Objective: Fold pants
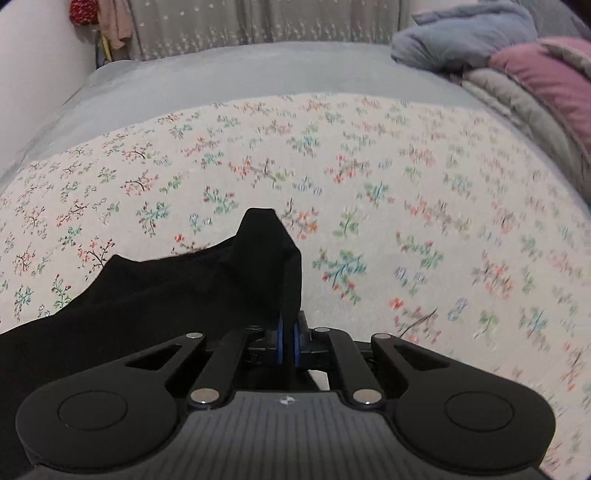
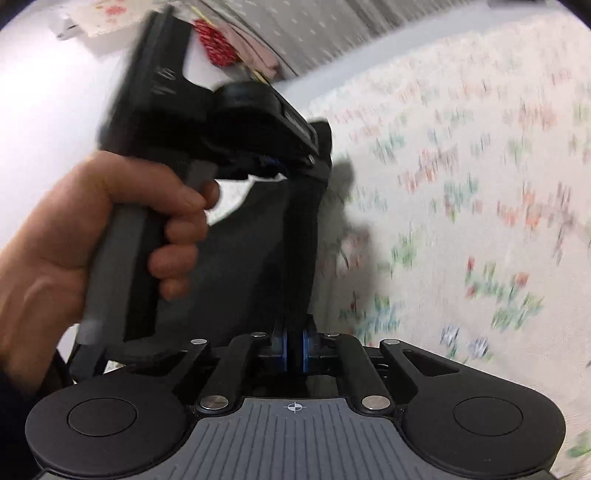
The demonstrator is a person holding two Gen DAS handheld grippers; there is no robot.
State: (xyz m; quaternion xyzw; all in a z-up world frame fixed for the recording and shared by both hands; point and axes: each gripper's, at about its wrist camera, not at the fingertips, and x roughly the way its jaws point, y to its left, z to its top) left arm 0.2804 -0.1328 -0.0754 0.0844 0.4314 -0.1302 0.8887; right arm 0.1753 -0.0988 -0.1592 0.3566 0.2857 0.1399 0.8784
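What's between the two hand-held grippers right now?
In the right wrist view, a taut span of the black pants runs from the right hand-held gripper up to the left hand-held gripper; both are clamped on it.

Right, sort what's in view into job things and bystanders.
Job: black fabric pants, pinched by the left gripper and the right gripper.
Bystanders: floral white bedspread, blue-grey pillow, pink quilted blanket, grey patterned curtain.

The pants (image 1: 155,295) are hanging over the bed (image 1: 369,221), stretching left from the left claw (image 1: 287,332). Pillows (image 1: 498,55) are lying at the bed's far right, a curtain (image 1: 258,22) hanging behind.
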